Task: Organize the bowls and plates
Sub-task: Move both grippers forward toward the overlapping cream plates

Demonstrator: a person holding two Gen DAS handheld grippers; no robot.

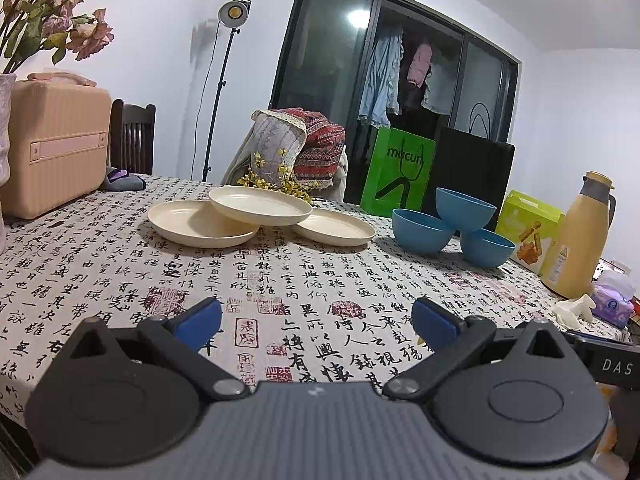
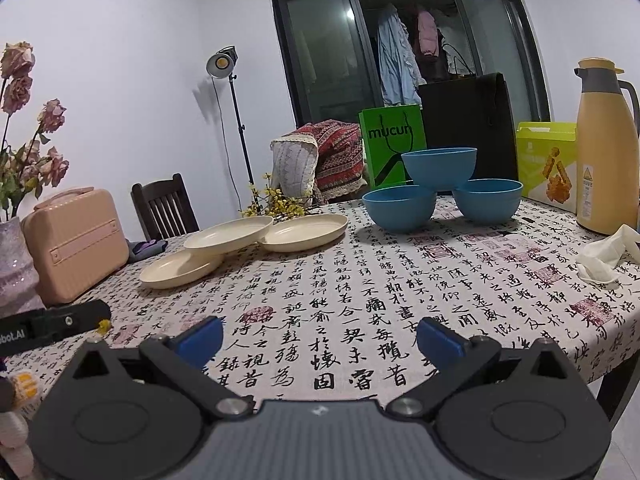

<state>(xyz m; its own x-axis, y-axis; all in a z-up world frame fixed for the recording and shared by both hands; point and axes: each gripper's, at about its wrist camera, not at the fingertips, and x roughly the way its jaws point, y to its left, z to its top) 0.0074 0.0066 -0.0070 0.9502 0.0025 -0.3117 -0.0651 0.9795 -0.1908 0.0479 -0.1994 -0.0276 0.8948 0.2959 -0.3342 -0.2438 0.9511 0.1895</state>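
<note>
Calligraphy-print cloth surface; three cream round plates centre frame, three blue bowls right, dark glass sliding door behind. Both grippers' jaws wide, empty.

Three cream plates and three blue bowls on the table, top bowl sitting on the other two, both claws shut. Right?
Not quite: both claws are open. The left claw shows a wide gap in the left wrist view, the right claw likewise in the right wrist view. Three plates and three bowls, the top one on the other two, are correct.
</note>
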